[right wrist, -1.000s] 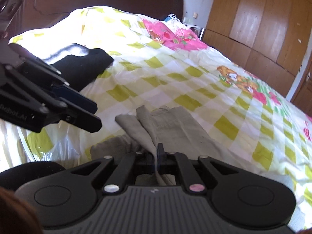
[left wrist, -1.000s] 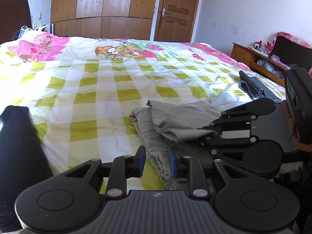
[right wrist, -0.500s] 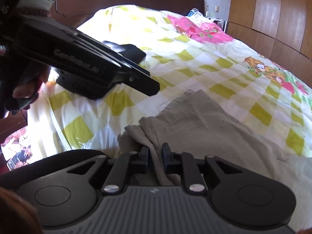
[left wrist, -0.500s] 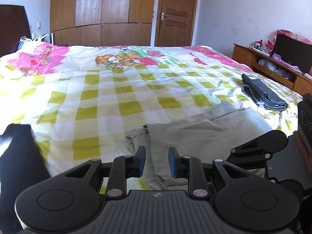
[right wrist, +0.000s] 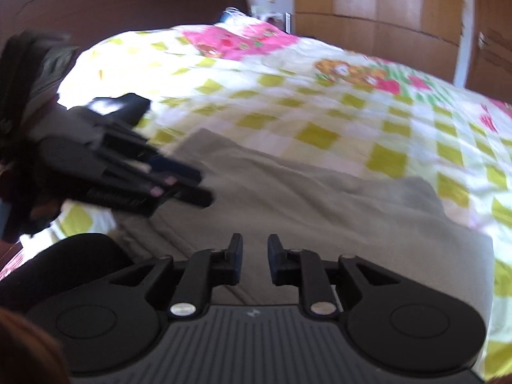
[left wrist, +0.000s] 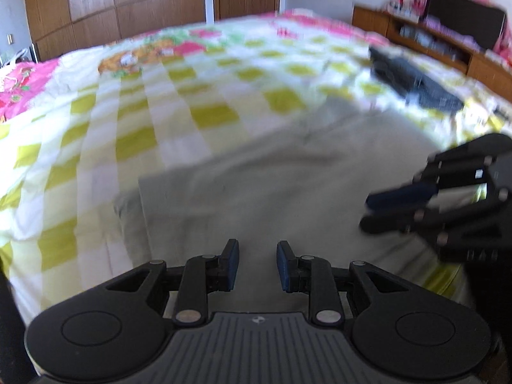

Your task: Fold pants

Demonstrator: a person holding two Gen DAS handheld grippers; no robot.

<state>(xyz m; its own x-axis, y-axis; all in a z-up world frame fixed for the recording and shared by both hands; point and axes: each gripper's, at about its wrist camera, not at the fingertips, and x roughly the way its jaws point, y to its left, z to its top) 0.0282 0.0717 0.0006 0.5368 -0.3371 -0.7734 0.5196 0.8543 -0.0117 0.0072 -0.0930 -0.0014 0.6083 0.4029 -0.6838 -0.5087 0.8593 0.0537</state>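
Pants (left wrist: pixel 288 192), one pair, two grippers above

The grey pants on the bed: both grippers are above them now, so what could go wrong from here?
1. The right gripper has just been opening and nothing is between its jaws, so the pants may slide out of their fold.
2. The near edge looks bunched; a further fold could trap that wrinkle.
3. The left gripper is open close beside the right one, so they might collide.
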